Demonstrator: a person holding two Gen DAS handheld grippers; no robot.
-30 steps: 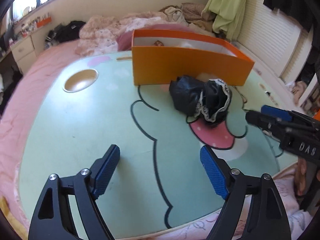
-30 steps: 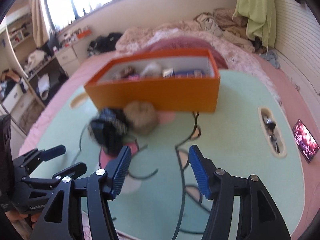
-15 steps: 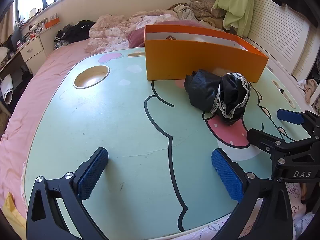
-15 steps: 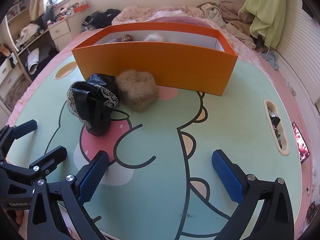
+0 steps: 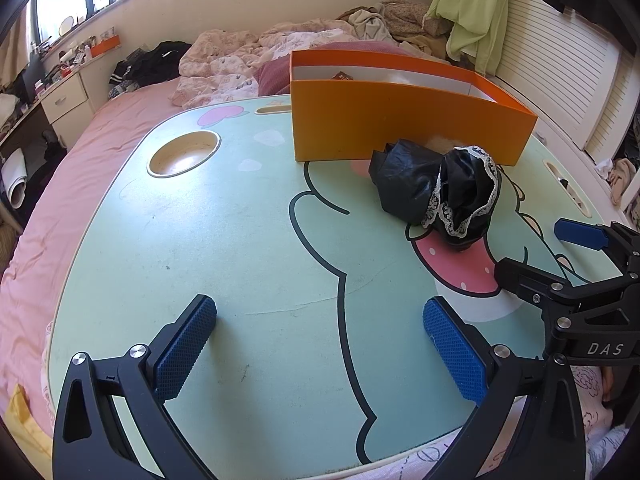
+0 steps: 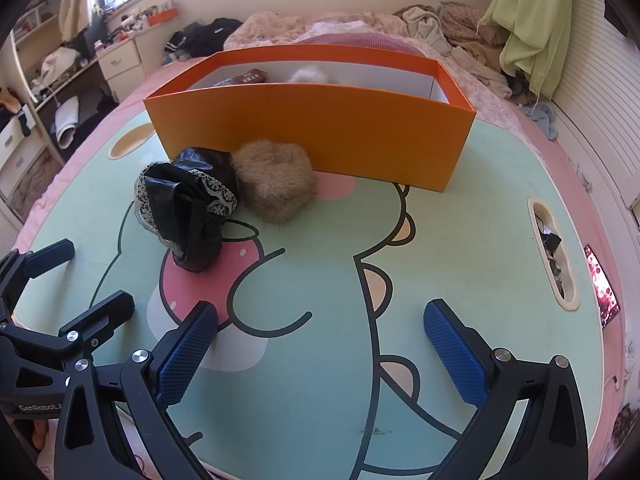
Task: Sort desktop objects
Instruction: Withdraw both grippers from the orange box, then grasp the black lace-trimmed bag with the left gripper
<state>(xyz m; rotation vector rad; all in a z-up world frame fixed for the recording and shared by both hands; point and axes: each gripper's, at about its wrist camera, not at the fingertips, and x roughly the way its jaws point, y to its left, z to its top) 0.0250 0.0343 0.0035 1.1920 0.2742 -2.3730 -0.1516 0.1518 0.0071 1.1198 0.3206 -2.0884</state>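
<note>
Mint-green tabletop (image 5: 224, 240) with a cartoon print fills both views. In the left wrist view, a round cup recess (image 5: 184, 154) sits at upper left; the left gripper (image 5: 320, 340) hangs low at the bottom, blue-padded fingers (image 5: 184, 352) spread wide with nothing between them. Right of centre, an orange box (image 5: 400, 120) stands open-topped, and touching its front wall lies a black lace-trimmed fabric bundle (image 5: 440, 192). At the far right edge the right gripper (image 5: 560, 256) enters, fingers apart.

In the right wrist view, the bundle (image 6: 188, 208) lies left of centre, pressed against a tan furry object (image 6: 276, 180) that touches the box (image 6: 320, 132). The right gripper (image 6: 320, 340) is at the bottom, fingers spread, empty. A slot (image 6: 554, 252) in the table lies at right.
</note>
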